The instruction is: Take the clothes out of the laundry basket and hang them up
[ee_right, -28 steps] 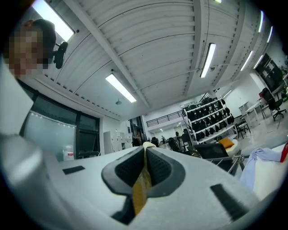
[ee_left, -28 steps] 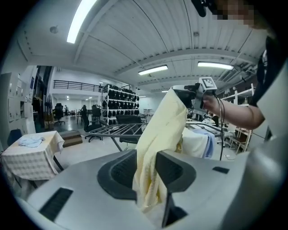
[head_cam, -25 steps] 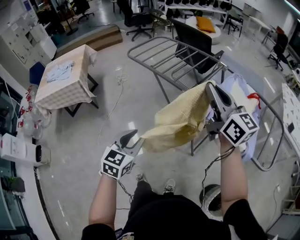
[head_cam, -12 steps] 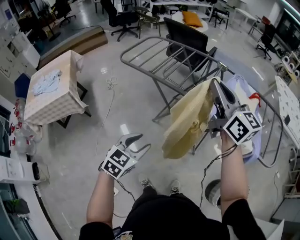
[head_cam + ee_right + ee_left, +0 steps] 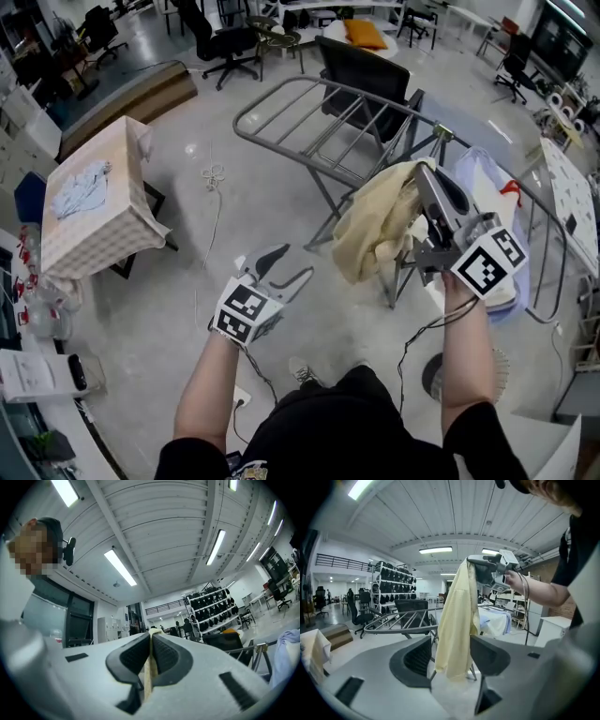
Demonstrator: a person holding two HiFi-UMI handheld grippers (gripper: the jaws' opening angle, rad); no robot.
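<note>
Low in the frame, the left tool (image 5: pixel 292 265) (image 5: pixel 450 656) is grey and smooth with ridged black pads. Its jaws have just been opening and stand wide apart with nothing between them. To the right, the right tool (image 5: pixel 424 178) (image 5: pixel 151 656) is squeezed tight on a thin edge of the yellow shirt (image 5: pixel 375 230) (image 5: pixel 457 620) (image 5: pixel 149 667). The shirt is soft and crinkly, and it hangs down in loose folds, well apart from the left tool. Just behind it is the drying rack (image 5: pixel 281 153), made of thin grey metal bars with round corners. Its upper left wing is bare, and a pale blue cloth (image 5: pixel 487 187) lies on its right side. The shiny grey floor (image 5: pixel 187 281) is wide open on the left. Farther left stands a tabletop (image 5: pixel 112 225) with a checked cover. A black chair (image 5: pixel 366 70) stands behind the rack.
</note>
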